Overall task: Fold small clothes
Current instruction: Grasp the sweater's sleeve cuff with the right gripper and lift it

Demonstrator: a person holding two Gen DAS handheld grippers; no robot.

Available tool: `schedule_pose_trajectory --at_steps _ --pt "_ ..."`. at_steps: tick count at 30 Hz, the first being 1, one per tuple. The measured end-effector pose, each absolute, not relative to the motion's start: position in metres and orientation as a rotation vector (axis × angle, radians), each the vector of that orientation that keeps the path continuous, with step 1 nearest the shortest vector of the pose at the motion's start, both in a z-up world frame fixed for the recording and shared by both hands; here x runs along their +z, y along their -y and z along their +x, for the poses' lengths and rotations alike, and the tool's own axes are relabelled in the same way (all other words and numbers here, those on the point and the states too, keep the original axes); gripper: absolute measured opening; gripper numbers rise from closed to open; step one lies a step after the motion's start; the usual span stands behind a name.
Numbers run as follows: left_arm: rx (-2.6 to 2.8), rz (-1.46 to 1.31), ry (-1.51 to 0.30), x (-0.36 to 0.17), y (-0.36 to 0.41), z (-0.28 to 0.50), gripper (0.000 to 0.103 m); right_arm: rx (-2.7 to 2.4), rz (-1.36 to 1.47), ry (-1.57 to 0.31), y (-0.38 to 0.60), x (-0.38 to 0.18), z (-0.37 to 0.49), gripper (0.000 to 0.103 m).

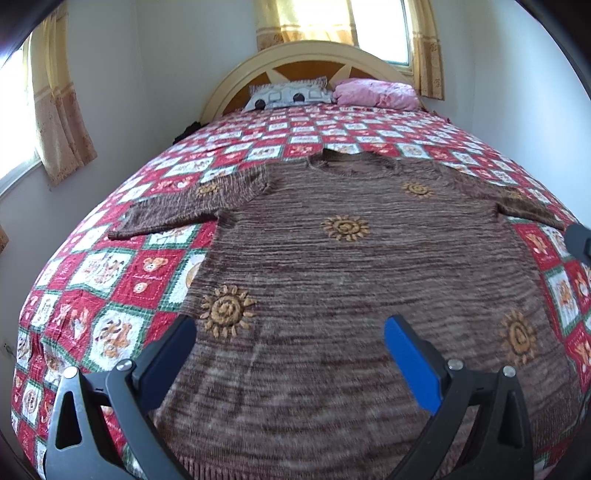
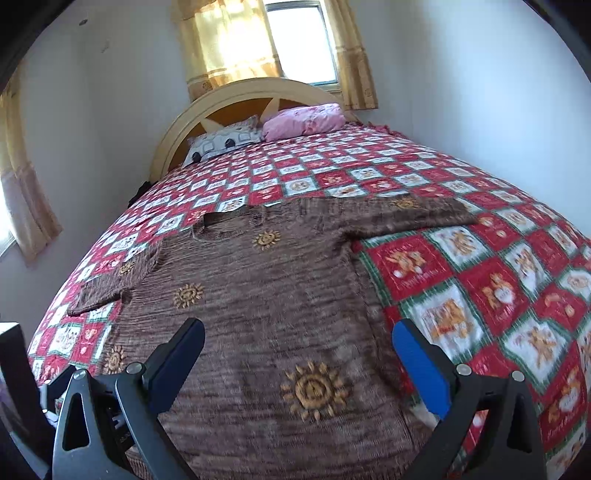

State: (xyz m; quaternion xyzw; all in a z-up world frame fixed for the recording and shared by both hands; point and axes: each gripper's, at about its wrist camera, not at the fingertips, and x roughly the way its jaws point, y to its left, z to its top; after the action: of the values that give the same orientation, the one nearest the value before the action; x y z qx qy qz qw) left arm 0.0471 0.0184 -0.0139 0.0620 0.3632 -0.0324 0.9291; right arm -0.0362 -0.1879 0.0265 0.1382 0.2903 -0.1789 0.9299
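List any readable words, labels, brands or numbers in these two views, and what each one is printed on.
No text reads clearly in either view.
Bedspread: small lettering under the bear pictures in the red squares, too blurred to read.
Brown shirt: only sun motifs, no words.
Left gripper and right gripper: no markings visible.

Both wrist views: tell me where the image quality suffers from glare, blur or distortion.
Left wrist view: the window is blown out white, the shirt is smeared near its bottom edge, and the bed bulges like a dome. Right wrist view: the curtain glows, the window is overexposed, and the bedspread's near squares look soft.
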Motion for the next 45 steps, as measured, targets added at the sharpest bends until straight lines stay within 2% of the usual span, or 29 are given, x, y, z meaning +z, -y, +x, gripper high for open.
schedule_pose_trajectory --at_steps 7,12,13,14,15,16,23,28,34,43,45 --pt "-0.022 0.13 -0.746 -0.01 -0.026 0.094 0.103 -0.258 0.264 -0.633 0.197 0.04 0.02 0.102" --pt "-0.039 0.133 -0.754 -0.007 -0.025 0.13 0.103 -0.287 0.369 -0.658 0.239 0.012 0.04 0.099" --pt "-0.039 0.14 -0.749 -0.007 -0.022 0.137 0.103 -0.296 0.373 -0.666 0.247 0.009 0.042 0.094" --pt "-0.038 0.145 -0.745 -0.006 -0.021 0.143 0.103 -0.312 0.378 -0.671 0.26 0.003 0.042 0.074" --pt "-0.038 0.151 -0.743 -0.006 -0.018 0.149 0.103 -0.319 0.383 -0.681 0.269 0.0 0.043 0.06" --pt "-0.041 0.155 -0.74 -0.006 -0.014 0.154 0.103 -0.328 0.389 -0.694 0.279 -0.001 0.044 0.058" --pt "-0.052 0.114 -0.742 -0.013 -0.01 0.188 0.103 -0.546 0.551 -0.632 0.415 0.015 0.024 0.058" --pt "-0.02 0.027 -0.803 -0.028 -0.022 0.205 0.103 -0.69 0.66 -0.635 0.502 0.004 0.027 0.058" --pt "0.007 0.016 -0.85 -0.047 -0.03 0.21 0.103 -0.732 0.633 -0.737 0.532 -0.028 0.061 0.058" --pt "-0.003 -0.036 -0.925 -0.062 -0.034 0.218 0.103 -0.761 0.459 -0.813 0.539 -0.042 0.094 0.057" --pt "0.0 -0.02 -0.926 -0.062 -0.031 0.217 0.103 -0.759 0.389 -0.852 0.534 -0.045 0.1 0.052"
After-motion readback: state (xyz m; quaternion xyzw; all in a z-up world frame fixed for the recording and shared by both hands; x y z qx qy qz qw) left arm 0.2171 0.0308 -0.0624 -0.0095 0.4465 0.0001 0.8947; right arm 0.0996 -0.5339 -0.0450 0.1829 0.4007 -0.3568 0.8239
